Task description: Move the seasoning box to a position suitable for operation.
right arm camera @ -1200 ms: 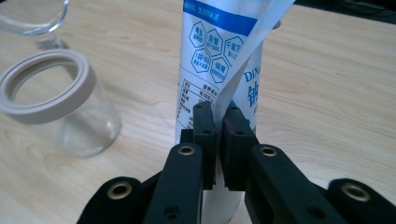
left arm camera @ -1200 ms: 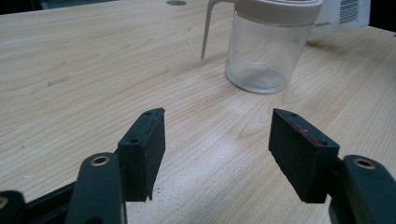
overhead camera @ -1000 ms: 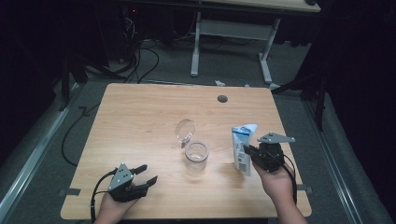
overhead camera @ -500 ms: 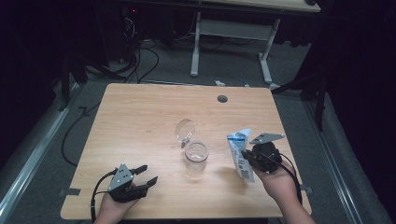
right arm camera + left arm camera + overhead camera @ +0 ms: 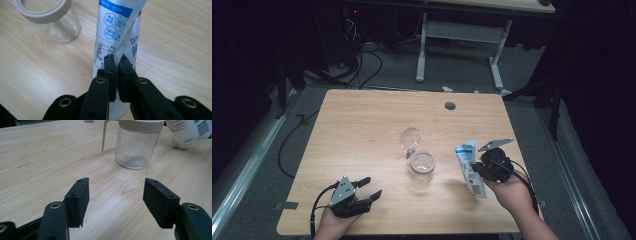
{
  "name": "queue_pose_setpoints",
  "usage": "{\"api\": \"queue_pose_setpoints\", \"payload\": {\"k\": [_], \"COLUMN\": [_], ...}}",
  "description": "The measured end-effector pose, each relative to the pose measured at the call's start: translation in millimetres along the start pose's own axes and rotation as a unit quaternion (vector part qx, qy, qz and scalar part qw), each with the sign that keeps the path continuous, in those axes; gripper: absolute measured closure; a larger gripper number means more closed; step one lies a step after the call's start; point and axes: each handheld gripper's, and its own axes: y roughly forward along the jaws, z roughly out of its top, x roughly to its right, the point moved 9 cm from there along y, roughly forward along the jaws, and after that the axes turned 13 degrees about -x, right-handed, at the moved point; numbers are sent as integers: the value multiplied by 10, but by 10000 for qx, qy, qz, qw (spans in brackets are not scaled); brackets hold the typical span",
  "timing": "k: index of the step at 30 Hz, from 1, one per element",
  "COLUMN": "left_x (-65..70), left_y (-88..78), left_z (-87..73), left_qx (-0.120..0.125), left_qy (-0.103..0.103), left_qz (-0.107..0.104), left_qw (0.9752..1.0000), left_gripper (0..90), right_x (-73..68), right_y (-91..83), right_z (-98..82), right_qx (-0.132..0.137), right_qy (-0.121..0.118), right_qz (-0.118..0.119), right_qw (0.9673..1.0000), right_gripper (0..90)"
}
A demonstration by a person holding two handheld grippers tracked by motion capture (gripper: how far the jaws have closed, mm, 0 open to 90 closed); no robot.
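The right gripper (image 5: 484,167) pinches a white and blue printed plastic pouch (image 5: 469,167) flat between its pads, just right of the clear glass jar (image 5: 422,167) at mid-table, whose hinged round lid (image 5: 410,140) stands open. Pouring well probably means bringing the pouch's top, possibly already torn, over the jar's mouth before tilting. The left gripper (image 5: 368,189) rests wide and empty near the wooden table (image 5: 362,125)'s front edge, with open room all round.
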Motion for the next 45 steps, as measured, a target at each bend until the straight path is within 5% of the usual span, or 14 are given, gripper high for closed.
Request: {"api": "queue_pose_setpoints", "payload": {"k": [15,45], "left_x": [0,109], "left_y": [-2,32], "left_z": [3,4], "left_qx": [112,-18], "left_qy": [60,221], "left_qz": [58,-132], "left_qw": [9999,9997], "left_gripper": [373,384], "right_x": [-29,-99], "right_y": [-45,-132], "right_z": [3,-34], "right_qx": [-616,-1351], "right_qy": [-179,-366], "right_qz": [105,210], "right_qw": [9979,9899], "right_gripper": [885,896]}}
